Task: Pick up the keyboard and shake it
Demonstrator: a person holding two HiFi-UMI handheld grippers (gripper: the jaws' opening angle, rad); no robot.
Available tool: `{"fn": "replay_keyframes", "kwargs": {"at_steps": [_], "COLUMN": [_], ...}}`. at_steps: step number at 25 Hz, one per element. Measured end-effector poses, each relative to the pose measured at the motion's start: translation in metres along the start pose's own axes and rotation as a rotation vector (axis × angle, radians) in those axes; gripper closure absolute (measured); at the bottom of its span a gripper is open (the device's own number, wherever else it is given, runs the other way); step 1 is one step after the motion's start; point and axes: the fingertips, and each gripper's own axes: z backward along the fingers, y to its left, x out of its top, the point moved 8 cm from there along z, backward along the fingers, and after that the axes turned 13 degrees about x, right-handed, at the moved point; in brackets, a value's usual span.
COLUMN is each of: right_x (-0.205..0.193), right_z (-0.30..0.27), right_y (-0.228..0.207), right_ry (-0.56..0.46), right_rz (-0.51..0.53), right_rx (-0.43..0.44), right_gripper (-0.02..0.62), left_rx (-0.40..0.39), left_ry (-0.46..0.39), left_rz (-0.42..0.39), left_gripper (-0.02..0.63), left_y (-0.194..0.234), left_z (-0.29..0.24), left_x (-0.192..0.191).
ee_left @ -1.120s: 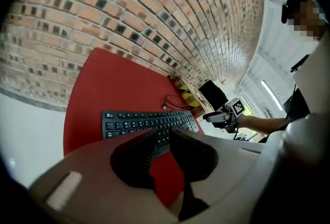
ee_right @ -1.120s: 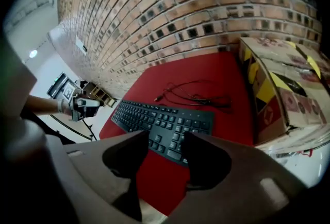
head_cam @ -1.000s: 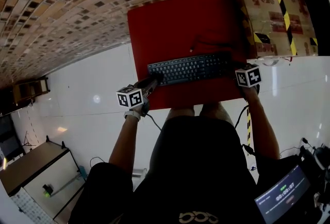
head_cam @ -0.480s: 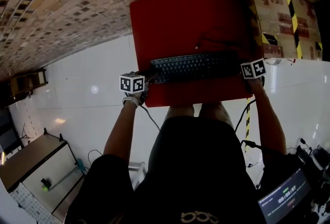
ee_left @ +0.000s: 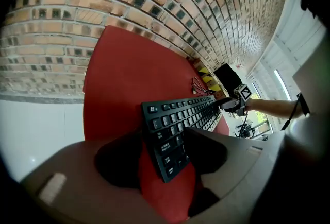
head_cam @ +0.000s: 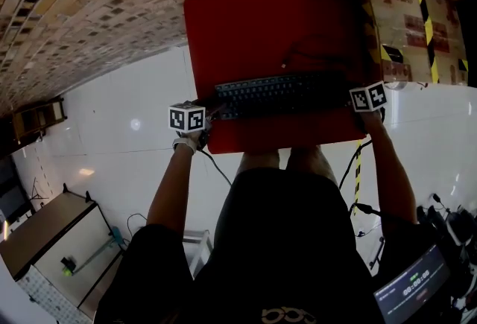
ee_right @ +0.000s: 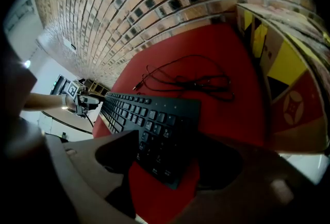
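Observation:
A black keyboard (head_cam: 279, 94) lies across the red table (head_cam: 261, 24), its cable (head_cam: 305, 58) looped behind it. My left gripper (head_cam: 215, 109) is at the keyboard's left end. Its jaws are opening around that end (ee_left: 178, 125), and a strip of red table shows between the left pad and the keyboard's edge. My right gripper (head_cam: 346, 96) is at the right end. Its jaws stand wide on either side of the keyboard (ee_right: 149, 117), and I see no press on it. Each gripper shows small in the other's view: the right gripper (ee_left: 234, 104) and the left gripper (ee_right: 85, 100).
A cardboard box (head_cam: 406, 24) with yellow-black tape stands against the table's right side, close to the right gripper. A brick wall (head_cam: 89, 10) runs behind the table. The person's knees (head_cam: 287, 162) are at the front edge. White tiled floor (head_cam: 127, 159) lies to the left.
The left gripper has drawn in from below the table's corner to the keyboard's left end. The keyboard, slightly slanted before, now lies level. The right gripper stays at the right end.

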Motion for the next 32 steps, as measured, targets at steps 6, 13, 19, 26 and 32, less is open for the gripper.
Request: {"fn": "replay_keyframes", "kwargs": {"at_steps": [6,13,19,26,32], "right_x": [-0.001,-0.005,-0.008,-0.008,0.000], "right_z": [0.003,0.009,0.012,0.021,0.021], "right_y": [-0.005,-0.014,-0.020,-0.029,-0.028], "right_ry": [0.012,-0.036,-0.125,-0.236,-0.198], "right_rz": [0.044,0.081,0.043,0.008,0.070], "right_rx": [0.082,0.129,0.215,0.273,0.278], "right_gripper": [0.275,0.330,0.348,0.383,0.383], "left_rx": [-0.055,-0.146,-0.244,-0.544,-0.611], "left_ry": [0.044,0.008,-0.026,-0.133,-0.051], "left_rz": [-0.031,0.064,0.192,0.388,0.118], "left_gripper": [0.356,0.339,0.335,0.448,0.408], "left_y": [0.002,0.005,0.003,-0.017,-0.074], "left_z": [-0.012,-0.014,-0.008,0.029,0.018], "left_x": [0.003,0.002,-0.012,-0.019,-0.011]}}
